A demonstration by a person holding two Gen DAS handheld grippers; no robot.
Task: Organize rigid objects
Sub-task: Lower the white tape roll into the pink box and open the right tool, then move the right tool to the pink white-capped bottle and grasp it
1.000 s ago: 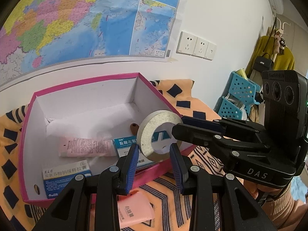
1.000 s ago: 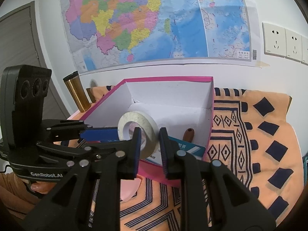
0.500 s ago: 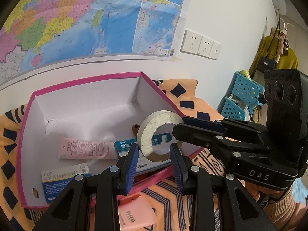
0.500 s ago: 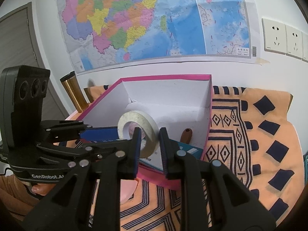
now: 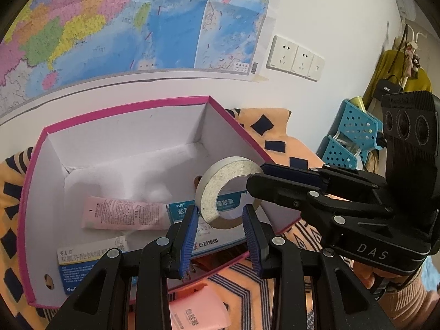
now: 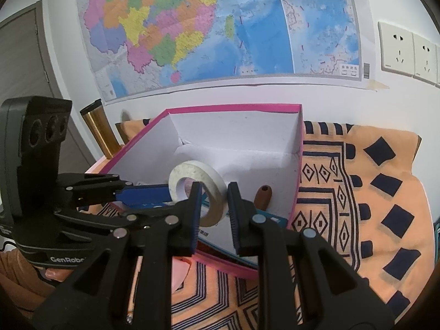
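Left wrist: one tape roll (image 5: 220, 192), two medicine boxes (image 5: 92, 253), one tube (image 5: 123, 213).

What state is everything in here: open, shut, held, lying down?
Pink box: open, no lid on it.
Tape roll: held on edge over the box.
Right gripper: shut on the tape roll.
Left gripper: at the roll, grip unclear.
Pink tube: lying flat in the box.
Gold flask: upright.
Wall sockets: nothing plugged in.
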